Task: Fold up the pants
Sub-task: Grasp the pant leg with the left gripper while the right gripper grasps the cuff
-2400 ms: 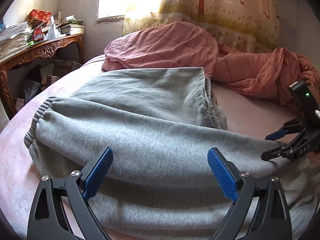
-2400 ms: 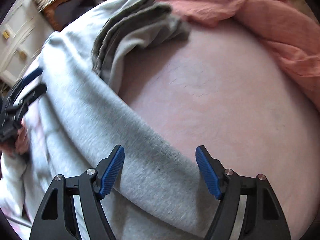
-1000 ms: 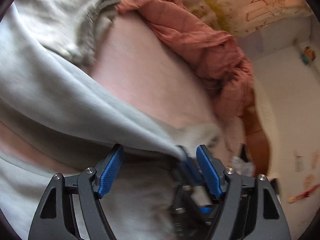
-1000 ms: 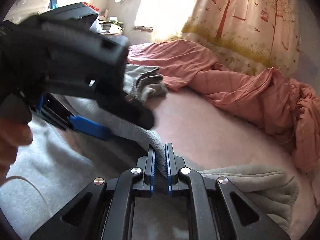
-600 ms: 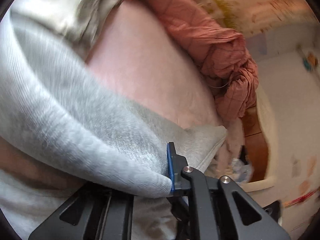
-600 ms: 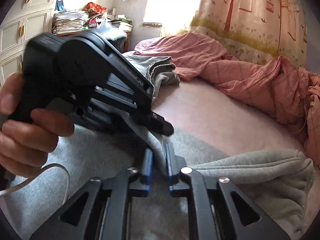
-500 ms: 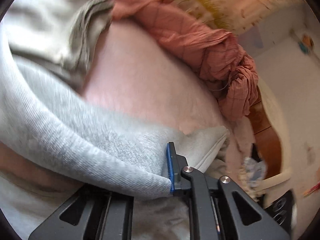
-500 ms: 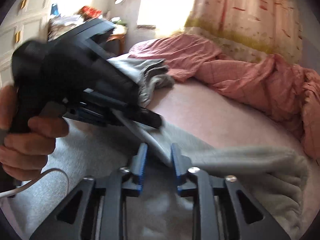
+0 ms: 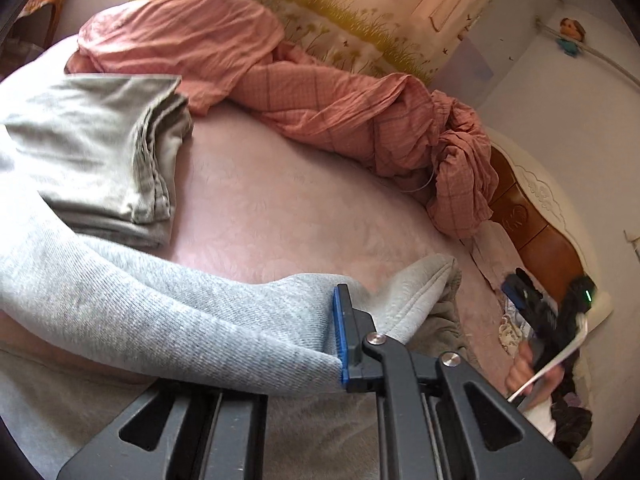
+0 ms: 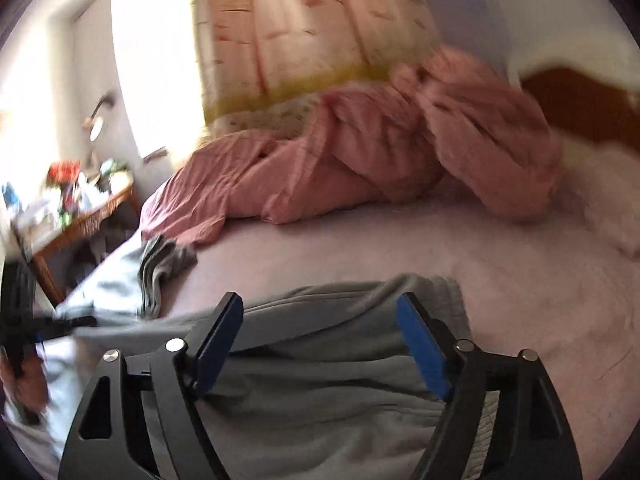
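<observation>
The grey sweatpants (image 9: 168, 312) lie across the pink bed, with a folded-over leg end at the far left (image 9: 100, 152). My left gripper (image 9: 334, 344) is shut on a raised fold of the grey fabric, which hides its left finger. In the right wrist view the pants (image 10: 320, 400) spread under my right gripper (image 10: 320, 340), which is open and empty just above the cloth. My right gripper also shows at the right edge of the left wrist view (image 9: 544, 316). My left gripper shows at the left edge of the right wrist view (image 10: 24, 320).
A rumpled salmon-pink blanket (image 9: 320, 92) lies along the far side of the bed, below a patterned curtain (image 10: 304, 40). A wooden headboard (image 9: 532, 224) stands at the right. A cluttered wooden desk (image 10: 80, 208) and lamp stand at the left. Bare pink sheet (image 9: 288, 208) lies between pants and blanket.
My right gripper has let go of the fold, opened wide and pulled back to the right. My left gripper has stayed shut on the fabric and the view has tilted up.
</observation>
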{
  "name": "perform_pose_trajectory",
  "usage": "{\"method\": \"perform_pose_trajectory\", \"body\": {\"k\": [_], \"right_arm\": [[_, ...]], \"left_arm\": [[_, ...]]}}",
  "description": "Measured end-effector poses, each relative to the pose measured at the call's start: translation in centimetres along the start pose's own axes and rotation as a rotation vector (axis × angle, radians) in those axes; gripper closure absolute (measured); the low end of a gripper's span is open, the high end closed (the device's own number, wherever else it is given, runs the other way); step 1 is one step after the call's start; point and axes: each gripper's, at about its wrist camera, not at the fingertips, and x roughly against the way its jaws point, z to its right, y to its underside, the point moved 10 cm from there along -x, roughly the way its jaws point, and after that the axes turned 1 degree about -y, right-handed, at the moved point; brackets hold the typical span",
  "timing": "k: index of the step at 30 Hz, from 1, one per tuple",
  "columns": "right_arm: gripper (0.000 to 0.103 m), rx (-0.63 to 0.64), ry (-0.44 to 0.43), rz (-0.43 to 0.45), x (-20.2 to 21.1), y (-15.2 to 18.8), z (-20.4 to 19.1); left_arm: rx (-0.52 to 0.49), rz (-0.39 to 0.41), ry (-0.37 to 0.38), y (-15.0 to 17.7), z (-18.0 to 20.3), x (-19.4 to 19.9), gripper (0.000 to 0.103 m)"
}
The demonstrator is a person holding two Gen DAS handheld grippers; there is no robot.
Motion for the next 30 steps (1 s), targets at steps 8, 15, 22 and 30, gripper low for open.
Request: {"method": "perform_pose_trajectory", "body": {"k": [8,15,22,30], "right_arm": [[0.023,-0.491,0.083,-0.328,-9.1,0.9,5.4],[0.023,-0.477,0.41,-0.588,-14.1,1.9,6.9],[0.085,-0.52,0.415,-0.597,-13.2,3.2,8.5],[0.087,-0.43,0.234,-0.463,-3.5,1.7,6.9]], "left_arm": [[-0.048,0.015,-0.07,0.4,0.2,0.2,0.093],[-0.08,0.039,-0.096,0.7,0.7,0.7,0.092],[-0.124,0.059,-0.106,0.5,1.6,1.3,0.092],[-0.157,0.126,-0.139,0.3,2.9,4.7,0.092]]}}
